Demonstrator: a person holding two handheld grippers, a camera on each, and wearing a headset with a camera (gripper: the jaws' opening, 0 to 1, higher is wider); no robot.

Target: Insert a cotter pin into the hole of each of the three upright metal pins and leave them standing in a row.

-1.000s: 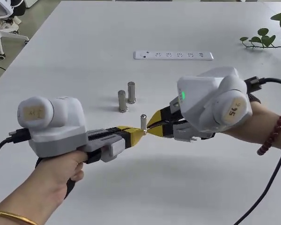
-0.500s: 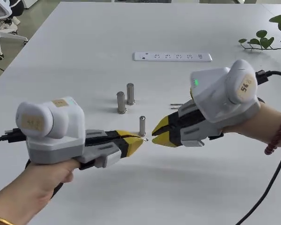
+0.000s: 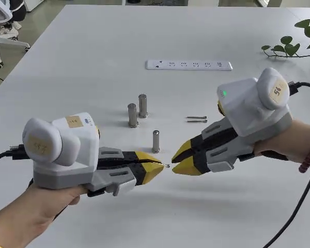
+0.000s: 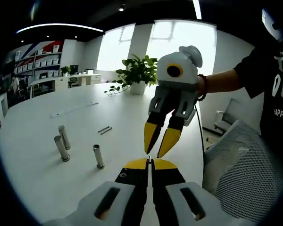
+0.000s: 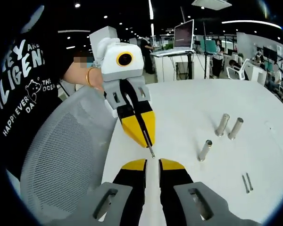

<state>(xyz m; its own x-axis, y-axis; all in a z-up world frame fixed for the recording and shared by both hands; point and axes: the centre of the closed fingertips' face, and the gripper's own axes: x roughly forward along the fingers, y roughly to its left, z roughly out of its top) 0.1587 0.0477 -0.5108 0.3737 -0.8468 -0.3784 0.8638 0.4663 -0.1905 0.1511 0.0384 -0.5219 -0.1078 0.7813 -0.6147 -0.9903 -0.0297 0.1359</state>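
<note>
**Cotter pin pinched in your left claw, right claw narrowly parted in front of it**

You are gripping a cotter pin (image 5: 151, 149) in your left gripper (image 3: 159, 167). Its jaws are pressing together on the pin, so only a thin tip is poking out past the yellow ends. Your right gripper (image 3: 175, 161) is facing it tip to tip, just beside the pin's free end. Its jaws are standing a little apart and are holding nothing. You are keeping both over the white table (image 3: 93, 51), on your side of the upright pins.

The nearest metal pin (image 3: 156, 140) is standing alone just beyond the two meeting tips. The two other metal pins (image 3: 133, 114) are standing upright close together, farther back and to the left. I cannot tell from these views whether any of their holes is carrying a cotter pin.

Two spare cotter pins (image 3: 196, 119) are lying side by side on the table, to the right of the uprights. A power strip (image 3: 188, 64) is lying farther back, and a leafy plant (image 3: 294, 44) is trailing in at the far right edge.
</note>
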